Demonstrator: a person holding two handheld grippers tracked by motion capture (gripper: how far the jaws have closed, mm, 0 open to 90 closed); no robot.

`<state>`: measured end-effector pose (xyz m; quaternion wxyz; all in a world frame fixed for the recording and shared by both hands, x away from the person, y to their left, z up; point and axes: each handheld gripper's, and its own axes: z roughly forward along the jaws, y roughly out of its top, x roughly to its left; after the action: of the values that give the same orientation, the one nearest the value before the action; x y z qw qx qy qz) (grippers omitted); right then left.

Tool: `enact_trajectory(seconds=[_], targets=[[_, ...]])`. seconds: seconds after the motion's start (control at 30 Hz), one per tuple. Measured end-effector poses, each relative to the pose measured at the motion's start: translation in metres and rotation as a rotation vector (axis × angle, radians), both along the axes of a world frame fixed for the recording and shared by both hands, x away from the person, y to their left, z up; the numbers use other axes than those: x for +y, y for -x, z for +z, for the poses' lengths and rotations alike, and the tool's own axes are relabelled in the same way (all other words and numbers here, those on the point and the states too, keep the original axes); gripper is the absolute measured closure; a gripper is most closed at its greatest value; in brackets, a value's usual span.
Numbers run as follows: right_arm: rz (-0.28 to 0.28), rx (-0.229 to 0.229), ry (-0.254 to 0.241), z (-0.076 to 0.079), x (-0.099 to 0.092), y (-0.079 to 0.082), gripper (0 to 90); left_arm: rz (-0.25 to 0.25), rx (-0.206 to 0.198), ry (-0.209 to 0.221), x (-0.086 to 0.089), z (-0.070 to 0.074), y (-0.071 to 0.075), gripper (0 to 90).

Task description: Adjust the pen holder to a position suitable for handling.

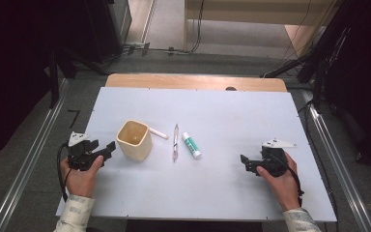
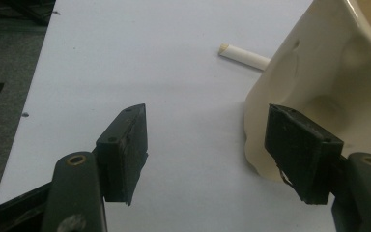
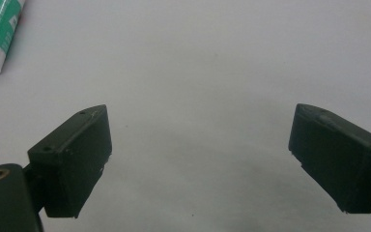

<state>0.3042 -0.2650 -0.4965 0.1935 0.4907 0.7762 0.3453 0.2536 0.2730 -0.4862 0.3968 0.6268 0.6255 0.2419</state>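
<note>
Approach step: left gripper [image 1: 107,147] jaws apart, empty, just beside the cream cup [image 1: 135,140] left of frame centre on the worktop [image 1: 232,121]; right gripper [image 1: 245,162] jaws apart, idle; next, straddle the cup wall, then close.

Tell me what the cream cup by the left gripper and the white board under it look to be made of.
The cup looks like glazed ceramic: cream, glossy, with soft highlights and gently dimpled walls, though smooth plastic can't be ruled out. The board looks like a matte white laminate or painted sheet: flat, even, with no glare; a wooden edge shows at its far side. The left gripper stands open beside the cup.
</note>
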Motion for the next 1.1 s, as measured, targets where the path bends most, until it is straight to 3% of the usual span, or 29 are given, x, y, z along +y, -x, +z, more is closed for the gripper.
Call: enact_trajectory(seconds=[1.1], targets=[[0.078, 0.010, -0.015, 0.003, 0.053, -0.019, 7.2, -0.008, 0.001, 0.028, -0.001, -0.001, -0.002, 32.4]])
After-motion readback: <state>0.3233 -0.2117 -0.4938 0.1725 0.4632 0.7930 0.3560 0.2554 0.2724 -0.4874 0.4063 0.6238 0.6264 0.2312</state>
